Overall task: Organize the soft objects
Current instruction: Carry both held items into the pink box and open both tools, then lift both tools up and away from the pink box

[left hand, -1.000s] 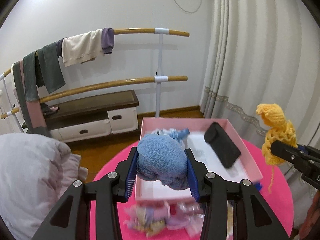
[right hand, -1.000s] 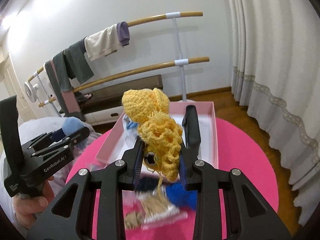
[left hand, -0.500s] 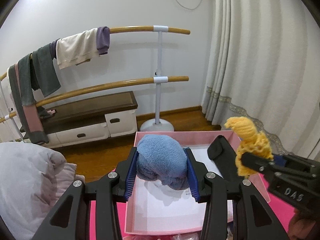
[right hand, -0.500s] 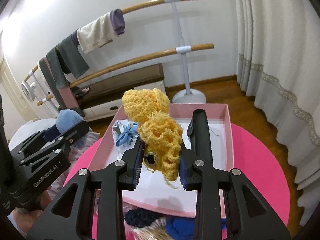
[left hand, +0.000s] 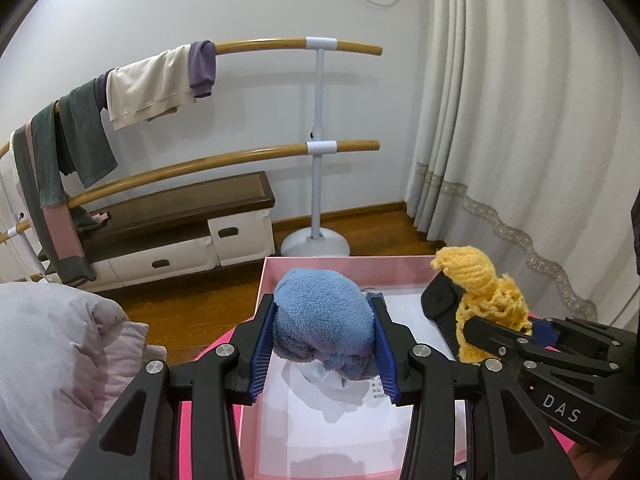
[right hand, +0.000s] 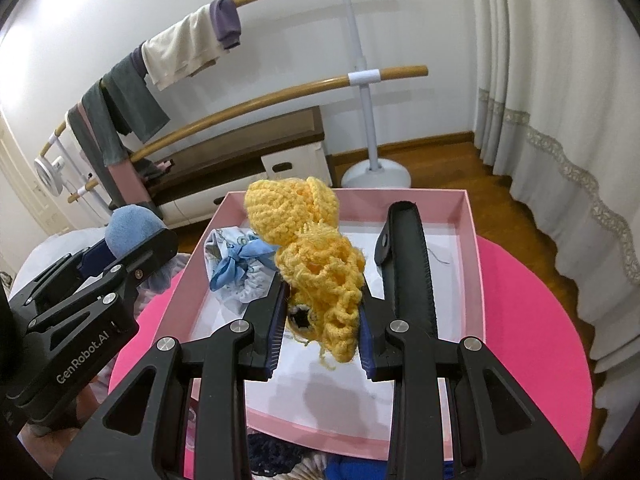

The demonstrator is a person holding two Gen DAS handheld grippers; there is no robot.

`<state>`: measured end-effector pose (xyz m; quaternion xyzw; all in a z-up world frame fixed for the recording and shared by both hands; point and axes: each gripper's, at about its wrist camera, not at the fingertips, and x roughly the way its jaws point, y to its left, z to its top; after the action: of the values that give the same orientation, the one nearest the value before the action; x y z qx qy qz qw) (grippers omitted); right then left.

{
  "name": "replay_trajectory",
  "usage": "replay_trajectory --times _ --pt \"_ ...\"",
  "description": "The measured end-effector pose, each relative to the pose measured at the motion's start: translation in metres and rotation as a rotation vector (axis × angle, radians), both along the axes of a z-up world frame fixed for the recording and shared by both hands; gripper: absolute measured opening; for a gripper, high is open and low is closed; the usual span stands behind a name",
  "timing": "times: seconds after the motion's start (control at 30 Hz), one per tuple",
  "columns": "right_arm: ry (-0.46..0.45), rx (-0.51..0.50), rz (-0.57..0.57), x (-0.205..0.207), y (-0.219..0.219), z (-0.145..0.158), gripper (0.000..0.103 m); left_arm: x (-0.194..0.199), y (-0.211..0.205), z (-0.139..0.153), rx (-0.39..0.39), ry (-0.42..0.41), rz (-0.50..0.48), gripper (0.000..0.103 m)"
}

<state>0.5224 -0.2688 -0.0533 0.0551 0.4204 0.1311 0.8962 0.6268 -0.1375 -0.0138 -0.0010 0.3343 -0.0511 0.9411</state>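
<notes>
My left gripper (left hand: 323, 346) is shut on a fluffy blue plush (left hand: 322, 320) and hangs over the left half of the open pink box (left hand: 344, 268). My right gripper (right hand: 322, 322) is shut on a yellow crocheted piece (right hand: 316, 264), held above the middle of the same pink box (right hand: 470, 236). In the left wrist view the yellow crochet (left hand: 486, 294) shows at the right. In the right wrist view the blue plush (right hand: 130, 232) shows at the left. Inside the box lie a black case (right hand: 410, 264) and a pale blue tied cloth bundle (right hand: 236, 268).
The box rests on a round pink table (right hand: 532, 328). More soft items (right hand: 280, 454) lie on the table in front of the box. A quilted grey cover (left hand: 52, 360) bulges at the left. Behind stand a bar rack with hung clothes (left hand: 152, 88), a low bench (left hand: 176, 220) and curtains (left hand: 520, 140).
Both grippers have moved forward and lower over the pink box, each keeping its load. The loose items in front of the box have slid out of the left wrist view.
</notes>
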Motion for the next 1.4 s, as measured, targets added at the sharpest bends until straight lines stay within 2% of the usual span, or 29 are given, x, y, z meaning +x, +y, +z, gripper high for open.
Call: replay_trajectory --times 0.07,0.1,0.13,0.17,0.2,0.23,0.27,0.33,0.37,0.4,0.67,0.9,1.4 --pt "0.006 -0.007 -0.004 0.003 0.001 -0.003 0.031 -0.004 -0.001 -0.003 0.006 0.001 0.002 0.043" --pt "0.009 -0.010 -0.008 0.005 0.002 -0.004 0.036 0.001 -0.002 -0.005 0.010 0.003 0.003 0.045" --pt "0.013 -0.015 -0.014 0.006 0.001 -0.005 0.049 0.005 -0.004 -0.006 0.013 0.005 0.004 0.047" --pt "0.014 -0.015 -0.021 0.009 -0.001 -0.006 0.058 0.001 -0.005 -0.008 0.019 0.007 0.007 0.050" --pt "0.012 -0.012 -0.029 0.009 -0.002 -0.007 0.071 0.003 -0.005 -0.010 0.024 0.009 0.013 0.062" --pt "0.010 -0.010 -0.038 0.008 -0.004 -0.007 0.075 0.003 -0.006 -0.011 0.028 0.007 0.021 0.071" --pt "0.009 -0.007 -0.050 0.007 -0.006 -0.008 0.077 0.005 -0.006 -0.012 0.032 0.004 0.032 0.075" --pt "0.007 0.002 -0.072 0.005 -0.013 -0.009 0.091 0.006 -0.005 -0.013 0.019 0.004 0.043 0.092" --pt "0.002 0.007 -0.084 0.003 -0.017 -0.008 0.095 0.004 -0.004 -0.013 0.006 0.005 0.048 0.097" --pt "-0.005 0.016 -0.096 0.001 -0.021 -0.007 0.103 0.005 -0.001 -0.011 -0.012 0.004 0.054 0.103" --pt "-0.039 0.046 -0.129 -0.021 -0.036 0.009 0.103 -0.034 0.029 0.004 -0.044 -0.035 0.083 0.103" --pt "-0.092 0.048 -0.142 -0.061 -0.038 0.034 0.103 -0.107 0.036 0.017 -0.005 -0.085 0.093 0.103" --pt "-0.243 0.014 -0.177 -0.191 -0.028 0.078 0.103 -0.276 0.053 0.040 0.021 -0.137 0.092 0.103"
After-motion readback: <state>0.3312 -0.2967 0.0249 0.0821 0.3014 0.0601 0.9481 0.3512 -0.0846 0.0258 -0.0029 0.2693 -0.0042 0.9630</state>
